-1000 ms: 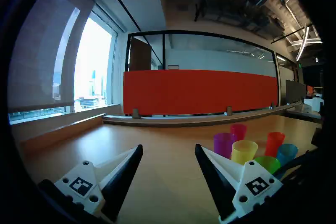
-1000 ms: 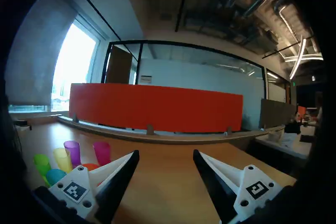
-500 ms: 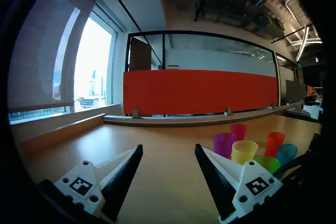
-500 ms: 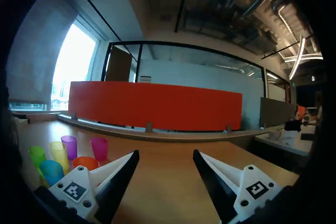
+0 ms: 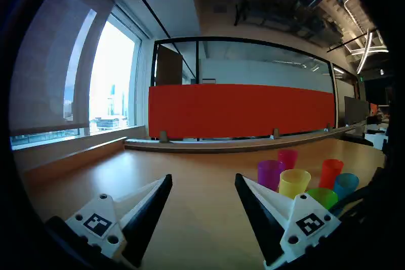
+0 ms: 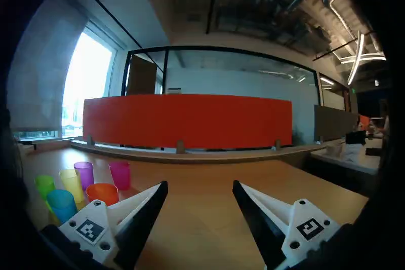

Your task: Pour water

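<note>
From the left claw (image 5: 202, 176) camera I get only the rim of the green cup (image 5: 323, 196); its body sits behind that claw's right finger. The purple cup (image 5: 270, 172) covers part of the pink cup (image 5: 288, 157). In the right gripper view, the right claw (image 6: 199, 184) hides the bottoms of the orange cup (image 6: 103, 192) and blue cup (image 6: 61, 203). I can't tell whether any cup holds water. Things on the far-right desk (image 6: 344, 166) are too small to make out.

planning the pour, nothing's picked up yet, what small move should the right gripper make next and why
Probably swing the right gripper left toward the orange cup: its jaws stand open and empty, and that cup sits left of its fingers, not between them.
</note>
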